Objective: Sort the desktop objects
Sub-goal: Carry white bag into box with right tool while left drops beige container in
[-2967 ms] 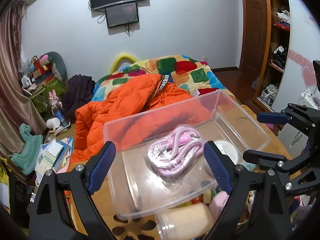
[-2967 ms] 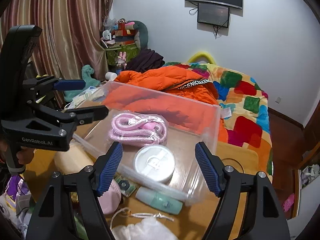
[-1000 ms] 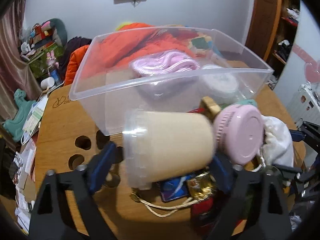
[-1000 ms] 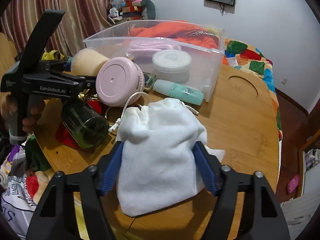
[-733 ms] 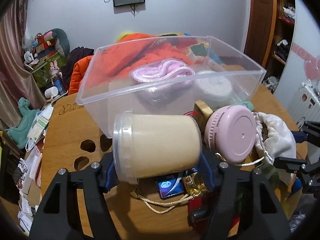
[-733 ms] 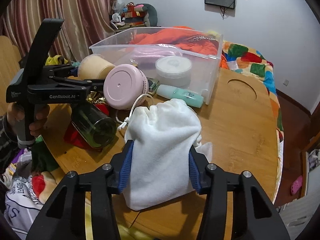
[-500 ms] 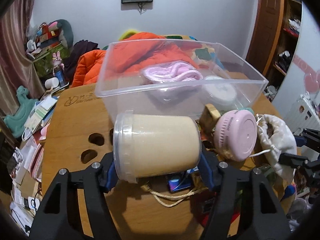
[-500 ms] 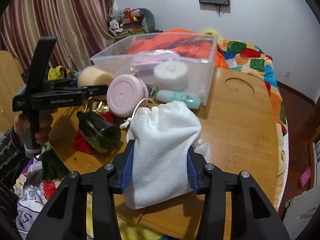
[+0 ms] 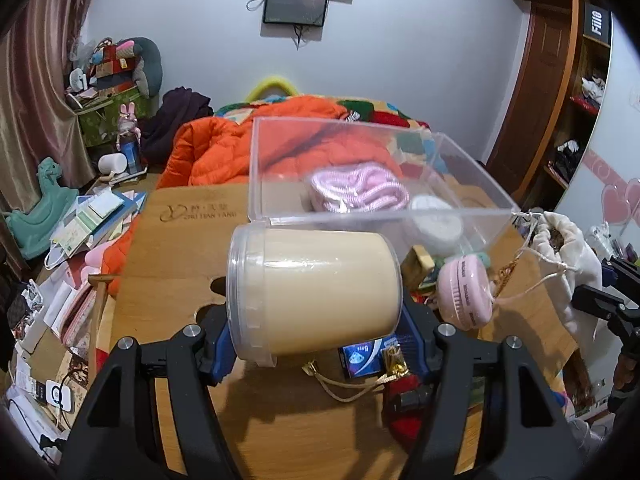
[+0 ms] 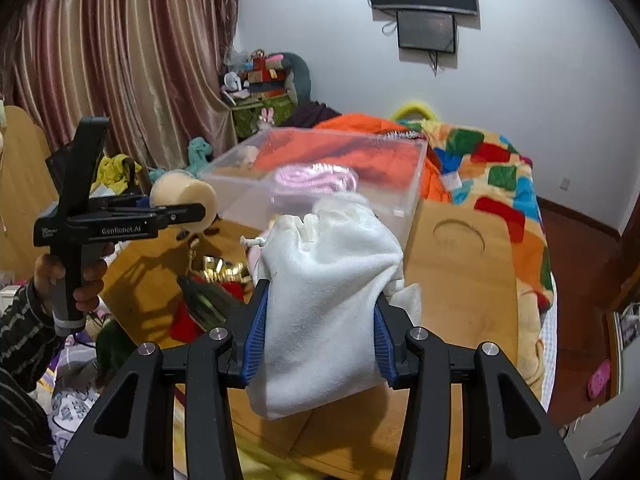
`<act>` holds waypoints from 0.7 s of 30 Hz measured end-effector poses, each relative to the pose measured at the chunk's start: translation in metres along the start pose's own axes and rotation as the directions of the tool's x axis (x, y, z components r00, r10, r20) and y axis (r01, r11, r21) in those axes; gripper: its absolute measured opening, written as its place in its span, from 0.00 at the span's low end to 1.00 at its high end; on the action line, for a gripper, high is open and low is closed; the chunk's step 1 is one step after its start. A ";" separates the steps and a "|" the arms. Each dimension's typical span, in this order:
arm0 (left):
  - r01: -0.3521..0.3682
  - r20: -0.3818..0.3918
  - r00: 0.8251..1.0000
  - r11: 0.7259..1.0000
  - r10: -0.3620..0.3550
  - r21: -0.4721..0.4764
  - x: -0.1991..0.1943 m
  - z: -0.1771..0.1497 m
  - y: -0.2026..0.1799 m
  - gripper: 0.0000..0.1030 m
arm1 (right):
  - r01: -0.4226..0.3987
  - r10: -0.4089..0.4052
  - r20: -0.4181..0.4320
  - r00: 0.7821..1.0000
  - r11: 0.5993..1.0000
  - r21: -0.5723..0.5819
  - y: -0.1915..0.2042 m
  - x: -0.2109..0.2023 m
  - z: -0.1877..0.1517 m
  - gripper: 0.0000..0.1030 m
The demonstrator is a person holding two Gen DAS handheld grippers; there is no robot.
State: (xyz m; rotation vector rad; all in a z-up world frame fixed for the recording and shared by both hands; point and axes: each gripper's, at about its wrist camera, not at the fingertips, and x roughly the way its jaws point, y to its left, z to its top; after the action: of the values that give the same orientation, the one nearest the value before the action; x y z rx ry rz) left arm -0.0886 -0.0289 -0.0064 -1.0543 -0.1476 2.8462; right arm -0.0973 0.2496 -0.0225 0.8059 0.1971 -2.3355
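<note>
Gripping a cream jar (image 9: pixel 314 294) sideways, the left gripper (image 9: pixel 316 340) holds it above the table (image 9: pixel 176 280), its blue pads (image 9: pixel 224 346) pressed against the jar's two ends. The jar's clear lid end points left. Just beyond it, on the far side, stands the clear bin (image 9: pixel 372 216), with a pink rope (image 9: pixel 356 192) and a white round tin (image 9: pixel 436 218) inside. Near the bin's right corner a pink round case (image 9: pixel 464 294) lies on its edge, and a blue packet (image 9: pixel 364 358) and gold cord (image 9: pixel 348 388) lie on the table under the jar.

The right gripper (image 10: pixel 320 344) is clenched on a white pouch (image 10: pixel 324 312), pads (image 10: pixel 256 336) squeezing its lower half from both sides; the pouch's gathered mouth points toward the bin (image 10: pixel 320 168). In the right wrist view the pouch is off the table (image 10: pixel 460 280), in front of the bin's near wall. To the left, a hand (image 10: pixel 68 276) holds the left gripper's handle, the jar (image 10: pixel 184 200) at its tip. A dark green bottle (image 10: pixel 208 300) and red cloth (image 10: pixel 186 324) lie on the table below.
</note>
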 end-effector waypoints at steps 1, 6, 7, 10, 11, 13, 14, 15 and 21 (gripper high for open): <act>0.002 0.006 1.000 1.000 -0.002 -0.003 -0.002 0.002 0.001 0.64 | -0.004 0.004 0.007 1.000 1.000 -0.003 0.002 -0.002 0.003 0.41; 0.008 0.032 0.999 1.000 -0.007 -0.009 -0.013 0.009 0.002 0.64 | -0.016 0.017 0.043 0.999 1.000 -0.019 0.008 -0.006 0.016 0.41; 0.006 0.037 0.999 1.000 -0.005 -0.009 -0.015 0.010 0.002 0.64 | -0.017 0.018 0.049 0.999 1.000 -0.022 0.010 -0.008 0.017 0.41; 0.005 0.052 0.999 1.000 -0.004 -0.008 -0.021 0.016 0.003 0.64 | -0.015 0.018 0.083 0.996 0.999 -0.031 0.013 -0.011 0.027 0.41; 0.006 0.055 0.998 1.000 -0.006 -0.009 -0.022 0.018 0.003 0.64 | -0.017 0.021 0.092 0.996 0.999 -0.035 0.013 -0.012 0.031 0.41; 0.009 0.061 0.998 1.000 -0.008 -0.009 -0.024 0.022 0.003 0.64 | -0.017 0.021 0.104 0.994 0.999 -0.041 0.014 -0.013 0.037 0.41; 0.010 0.065 0.998 1.000 -0.010 -0.008 -0.025 0.024 0.003 0.64 | -0.012 0.017 0.107 0.994 0.999 -0.047 0.015 -0.011 0.041 0.41; 0.010 0.071 0.997 1.000 -0.010 -0.004 -0.026 0.026 0.002 0.64 | -0.010 0.016 0.110 0.994 0.999 -0.050 0.015 -0.010 0.044 0.41; 0.018 0.084 0.996 1.000 -0.019 0.008 -0.025 0.042 -0.001 0.64 | -0.023 0.031 0.134 0.991 0.998 -0.058 0.014 0.001 0.063 0.41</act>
State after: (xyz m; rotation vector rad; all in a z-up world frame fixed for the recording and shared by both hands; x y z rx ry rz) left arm -0.0972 -0.0337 0.0409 -0.9267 -0.1531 2.8735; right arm -0.1203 0.2173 0.0286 0.6174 0.1916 -2.3380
